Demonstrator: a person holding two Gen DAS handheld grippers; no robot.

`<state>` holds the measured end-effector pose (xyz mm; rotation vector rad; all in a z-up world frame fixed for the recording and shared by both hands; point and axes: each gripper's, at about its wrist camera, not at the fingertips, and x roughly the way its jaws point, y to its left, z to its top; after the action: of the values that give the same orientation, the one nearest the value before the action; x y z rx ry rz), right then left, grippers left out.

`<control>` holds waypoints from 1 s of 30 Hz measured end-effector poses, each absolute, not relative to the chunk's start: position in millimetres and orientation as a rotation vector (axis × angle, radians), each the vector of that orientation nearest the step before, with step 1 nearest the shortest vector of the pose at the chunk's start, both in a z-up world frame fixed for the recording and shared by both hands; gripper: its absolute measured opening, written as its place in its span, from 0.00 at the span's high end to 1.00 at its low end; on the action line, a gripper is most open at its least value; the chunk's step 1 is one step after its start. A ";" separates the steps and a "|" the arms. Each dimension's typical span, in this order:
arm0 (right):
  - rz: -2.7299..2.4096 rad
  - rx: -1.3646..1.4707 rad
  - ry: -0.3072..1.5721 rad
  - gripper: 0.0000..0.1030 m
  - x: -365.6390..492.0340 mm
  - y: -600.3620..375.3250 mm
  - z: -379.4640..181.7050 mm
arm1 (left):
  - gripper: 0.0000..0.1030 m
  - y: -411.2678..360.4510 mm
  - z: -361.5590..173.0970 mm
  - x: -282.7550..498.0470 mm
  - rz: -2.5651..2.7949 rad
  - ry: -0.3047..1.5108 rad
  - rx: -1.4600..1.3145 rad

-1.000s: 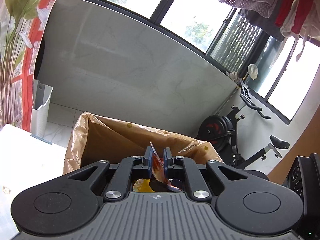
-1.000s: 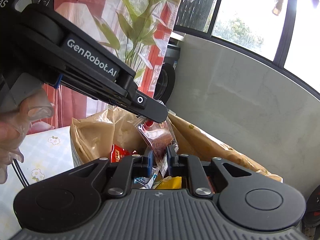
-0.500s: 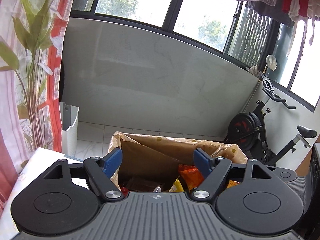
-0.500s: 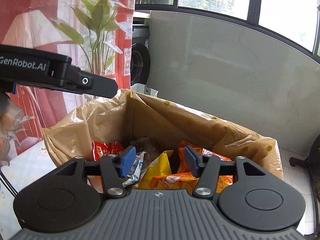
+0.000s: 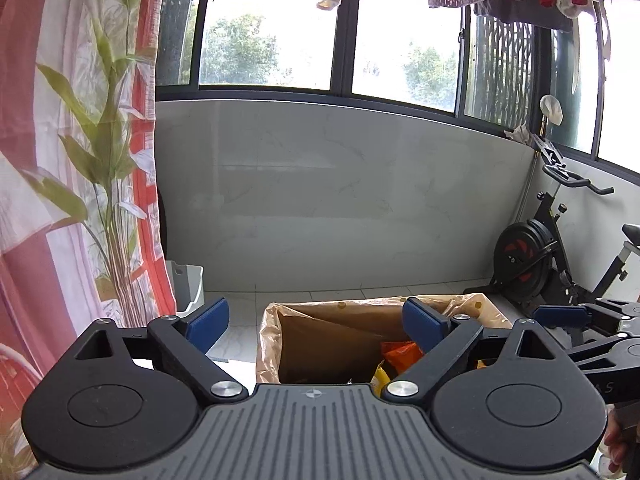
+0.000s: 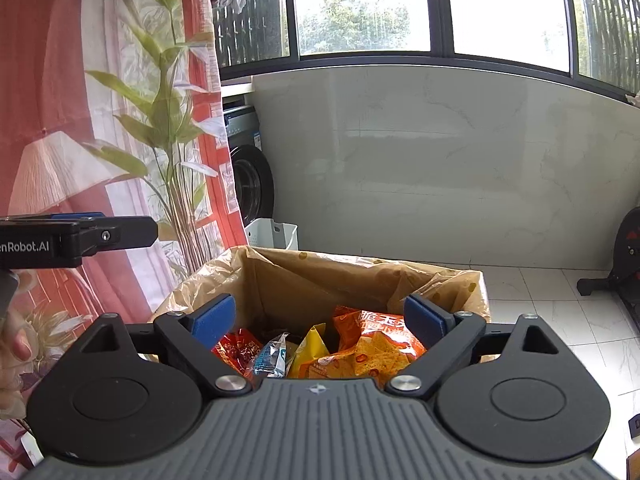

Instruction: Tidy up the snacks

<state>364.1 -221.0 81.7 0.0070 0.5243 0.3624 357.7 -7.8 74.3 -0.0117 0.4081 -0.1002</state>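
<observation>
Wall [image 6: 440,168]: pale marbled panel below dark-framed windows, running across the back of both views.
Curtain [image 6: 80,100]: red and white with printed green leaves, hanging down the left side.
Exercise bike [image 5: 560,248]: black, on the tiled floor in the far right corner against the wall.
Washing machine [image 6: 248,176]: partly hidden behind the curtain edge, by the wall.
White bin [image 6: 272,234]: on the floor just beyond the box's far left corner.
Box [image 6: 288,276]: open-topped, lined with a tan plastic bag [image 5: 492,312] folded over its rim; it stands below and ahead of both grippers.
Snacks: all lie inside the box. An orange chip bag [image 6: 372,344] sits toward the right side, a yellow packet [image 6: 310,346] touches its left edge, a small blue-and-clear packet [image 6: 272,354] is just left of that, and a red packet [image 6: 236,350] lies by the near left wall.
Left gripper [image 5: 316,322]: blue pads spread wide with nothing between them, held above the near rim of the box; the orange bag shows beside its right pad.
Right gripper [image 6: 318,318]: jaws spread wide and empty, poised over the snacks, touching none of them.
Cross views: the left gripper's arm juts in at the left edge of the right view; the right gripper's pad appears at the right edge of the left view.
</observation>
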 end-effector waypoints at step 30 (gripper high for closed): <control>0.232 0.127 0.464 0.00 250.1 -269.7 100.4 | 0.05 -34.1 92.4 239.7 0.006 0.332 0.016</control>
<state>250.1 -269.7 100.4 0.1274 0.4639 0.2316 239.7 -34.1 92.4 0.0163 0.3323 0.0063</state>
